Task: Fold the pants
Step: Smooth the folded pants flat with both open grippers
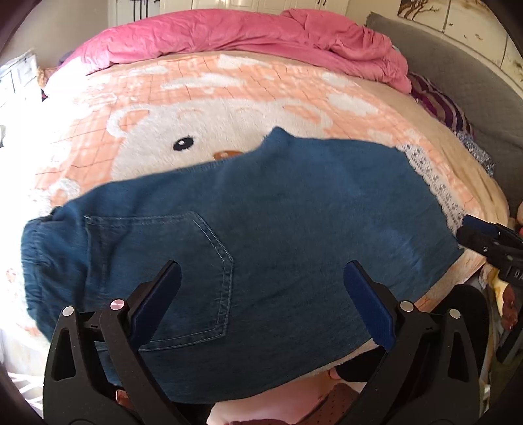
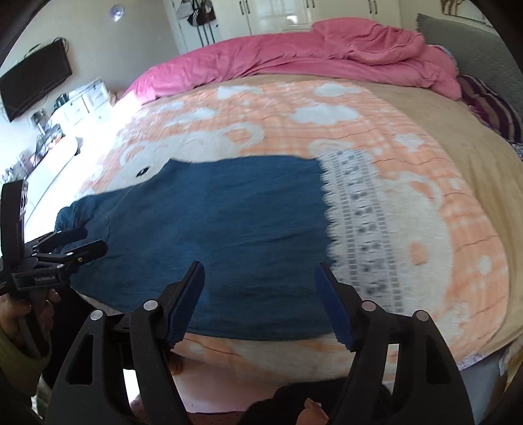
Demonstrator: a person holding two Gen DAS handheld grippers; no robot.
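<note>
A: Pants [image 1: 294,209]? Blue denim, lighter stitching on the pocket [image 1: 183,274], white lace cuff trim [image 2: 362,229] with grey squares.
B: Blanket [image 1: 261,88] peach-and-white grid, white bear, black eye. Duvet [image 2: 294,55] pink.
A: Pillow [image 2: 490,104] purple-striped, headboard [image 1: 457,65] grey.
B: Gripper bodies black, pads [image 1: 369,304] dark blue.

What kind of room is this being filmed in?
Most likely a bedroom in a home. A large bed fills the view, spread with a peach bear-print blanket and a rumpled pink duvet. White cupboard doors stand behind it.
</note>
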